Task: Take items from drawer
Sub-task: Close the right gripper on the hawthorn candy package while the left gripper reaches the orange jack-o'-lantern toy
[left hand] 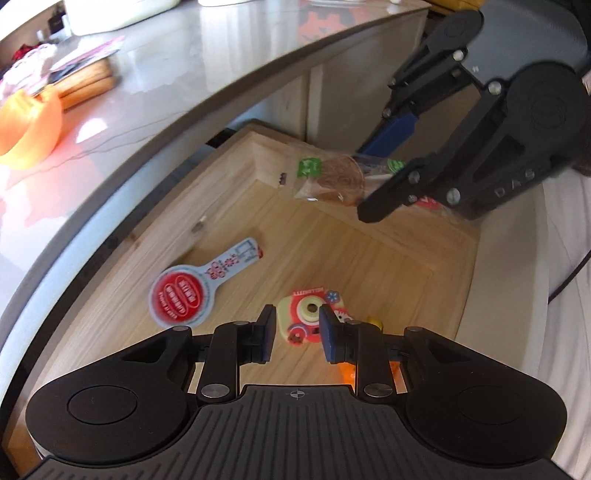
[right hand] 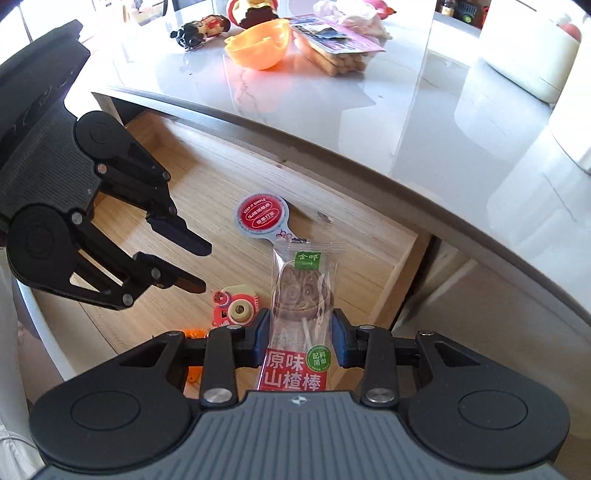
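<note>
My left claw (left hand: 297,334) hangs open right above the toy camera (left hand: 308,319) on the drawer (left hand: 332,251) floor, nearest it; my right claw (right hand: 300,332) grips the wrapped hawthorn lollipop (right hand: 301,295), pointing lengthwise toward the table (right hand: 332,110).

On the marble countertop (right hand: 369,122), well beyond the claw, an orange bowl (right hand: 258,44) sits just beside a pack of biscuit sticks (right hand: 332,59). Left of the bowl lies a small dark-haired figurine (right hand: 201,31). Far right stands what may be a white appliance (right hand: 532,55), blurred.
</note>
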### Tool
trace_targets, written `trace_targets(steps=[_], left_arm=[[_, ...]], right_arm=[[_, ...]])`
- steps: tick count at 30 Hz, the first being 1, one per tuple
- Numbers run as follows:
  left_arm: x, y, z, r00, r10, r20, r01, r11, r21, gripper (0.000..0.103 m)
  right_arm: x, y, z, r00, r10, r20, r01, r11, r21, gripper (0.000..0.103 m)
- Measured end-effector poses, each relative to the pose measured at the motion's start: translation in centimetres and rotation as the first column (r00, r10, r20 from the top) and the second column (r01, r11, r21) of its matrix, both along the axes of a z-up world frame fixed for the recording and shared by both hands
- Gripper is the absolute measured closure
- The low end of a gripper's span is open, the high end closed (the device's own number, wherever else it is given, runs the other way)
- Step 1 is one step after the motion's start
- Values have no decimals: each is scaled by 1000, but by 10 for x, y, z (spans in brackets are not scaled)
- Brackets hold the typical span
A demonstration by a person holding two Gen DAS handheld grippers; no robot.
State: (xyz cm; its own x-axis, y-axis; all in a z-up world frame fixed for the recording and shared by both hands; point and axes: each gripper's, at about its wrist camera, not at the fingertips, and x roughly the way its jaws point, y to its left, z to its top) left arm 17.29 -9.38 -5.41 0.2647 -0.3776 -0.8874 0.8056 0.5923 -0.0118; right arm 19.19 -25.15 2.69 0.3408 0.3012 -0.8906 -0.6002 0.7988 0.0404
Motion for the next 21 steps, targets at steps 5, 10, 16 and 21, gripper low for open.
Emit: trace_targets(steps=[5, 10, 16, 21], left_arm=[[-6, -7, -12, 993, -101, -59, 105, 992, 73, 75], [1, -6, -24, 959, -117, -257, 140, 988, 72, 80], [21, -20, -35, 913, 28, -407, 15, 995, 103, 79], [21, -40, -40, 907, 88, -413, -27, 988, 151, 76]], right_arm=[[8, -6, 5, 1000, -10, 12, 10, 998, 58, 69], [12, -5, -7, 1000, -17, 11, 16, 996, 93, 69], [17, -6, -11, 1000, -26, -18, 27, 993, 111, 69], [18, -7, -12, 999, -37, -22, 39, 992, 121, 69]])
